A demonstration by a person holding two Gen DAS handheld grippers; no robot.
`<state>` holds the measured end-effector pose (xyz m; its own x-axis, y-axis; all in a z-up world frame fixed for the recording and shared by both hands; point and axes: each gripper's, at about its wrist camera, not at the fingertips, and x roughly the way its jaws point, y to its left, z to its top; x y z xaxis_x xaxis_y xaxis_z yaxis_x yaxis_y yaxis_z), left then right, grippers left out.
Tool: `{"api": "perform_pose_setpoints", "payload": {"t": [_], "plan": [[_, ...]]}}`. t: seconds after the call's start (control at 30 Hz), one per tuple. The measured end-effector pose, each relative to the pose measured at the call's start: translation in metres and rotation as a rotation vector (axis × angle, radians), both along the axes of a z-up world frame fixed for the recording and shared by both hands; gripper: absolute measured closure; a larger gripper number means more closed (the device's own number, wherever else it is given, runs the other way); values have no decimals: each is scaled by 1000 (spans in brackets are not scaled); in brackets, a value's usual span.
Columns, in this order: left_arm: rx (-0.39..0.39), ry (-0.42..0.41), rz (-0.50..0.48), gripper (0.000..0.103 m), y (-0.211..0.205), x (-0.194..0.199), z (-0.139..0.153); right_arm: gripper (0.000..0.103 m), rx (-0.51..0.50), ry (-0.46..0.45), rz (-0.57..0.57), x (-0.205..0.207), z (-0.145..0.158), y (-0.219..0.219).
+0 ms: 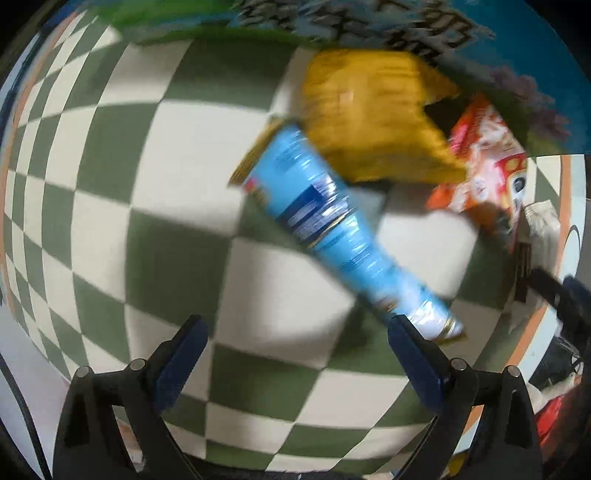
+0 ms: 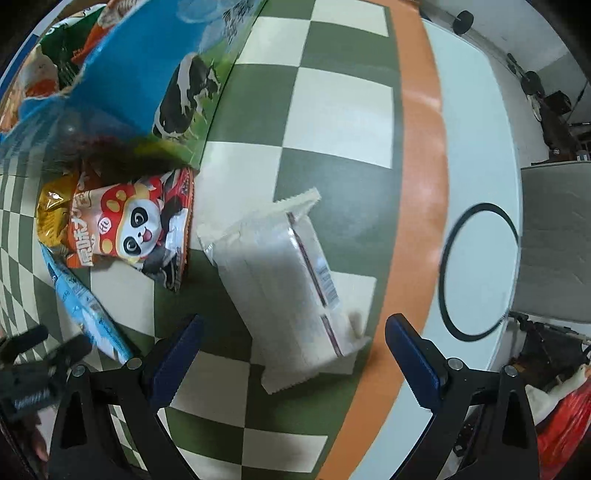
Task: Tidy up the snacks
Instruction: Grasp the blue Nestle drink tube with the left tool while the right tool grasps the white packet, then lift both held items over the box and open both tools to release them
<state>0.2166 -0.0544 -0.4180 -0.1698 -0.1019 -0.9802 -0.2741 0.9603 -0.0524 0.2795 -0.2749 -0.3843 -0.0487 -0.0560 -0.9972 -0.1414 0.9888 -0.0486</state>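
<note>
My left gripper (image 1: pixel 295 332) is open and empty above the checkered cloth; its view is blurred. A light blue snack packet (image 1: pixel 325 221) lies ahead, its near end by my right finger (image 1: pixel 417 354). Beyond it lie a yellow packet (image 1: pixel 369 114) and an orange panda packet (image 1: pixel 484 162). My right gripper (image 2: pixel 293 332) is open and empty, just short of a white packet (image 2: pixel 291 284). To its left lie the panda packet (image 2: pixel 136 225), the yellow packet (image 2: pixel 51 214) and the blue packet (image 2: pixel 85 306). A blue cow-print box (image 2: pixel 155 74) stands behind them.
The green and white checkered cloth (image 2: pixel 332 110) has an orange border (image 2: pixel 421 147) on a white table (image 2: pixel 476 110). A grey chair (image 2: pixel 554 240) stands beyond the table edge. The left gripper shows at the lower left of the right wrist view (image 2: pixel 33 362). The box fills the top of the left wrist view (image 1: pixel 369 22).
</note>
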Motion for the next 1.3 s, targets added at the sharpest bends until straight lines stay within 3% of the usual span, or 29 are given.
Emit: {"api": "perform_pose_setpoints", "payload": {"t": [0.13, 0.2, 0.33, 0.37, 0.53, 0.6, 0.63, 0.7, 0.87, 0.97, 1.1, 1.3], "plan": [[-74, -3, 90, 3, 18, -8, -2, 3, 7, 25, -13, 13, -12, 8], [-173, -21, 189, 3, 26, -10, -2, 6, 7, 38, -24, 16, -16, 9], [-270, -31, 295, 3, 24, -7, -8, 41, -23, 50, -39, 16, -22, 6], [-275, -34, 296, 3, 19, -4, -9, 41, -39, 47, -40, 15, -22, 4], [-230, -42, 213, 6, -7, 6, -15, 47, -7, 81, -89, 2, -22, -6], [-187, -36, 138, 25, -19, 20, -14, 47, 9, 102, -101, -5, -22, -8], [-170, -42, 104, 26, -24, 21, -13, 48, 22, 112, -111, -9, -23, -8], [-126, -45, 10, 37, -31, 19, -10, 50, 57, 137, -133, -16, -23, -10], [-12, -32, -170, 40, -35, 13, -6, 51, 113, 166, -146, -27, -20, -5], [30, -28, -230, 40, -32, 11, -3, 51, 123, 173, -153, -31, -22, -2], [45, -37, -240, 39, -19, 9, -5, 47, 135, 173, -208, -31, -28, -7], [2, -43, -203, 40, -20, 19, -15, 41, 118, 155, -259, -23, -42, -16]]}}
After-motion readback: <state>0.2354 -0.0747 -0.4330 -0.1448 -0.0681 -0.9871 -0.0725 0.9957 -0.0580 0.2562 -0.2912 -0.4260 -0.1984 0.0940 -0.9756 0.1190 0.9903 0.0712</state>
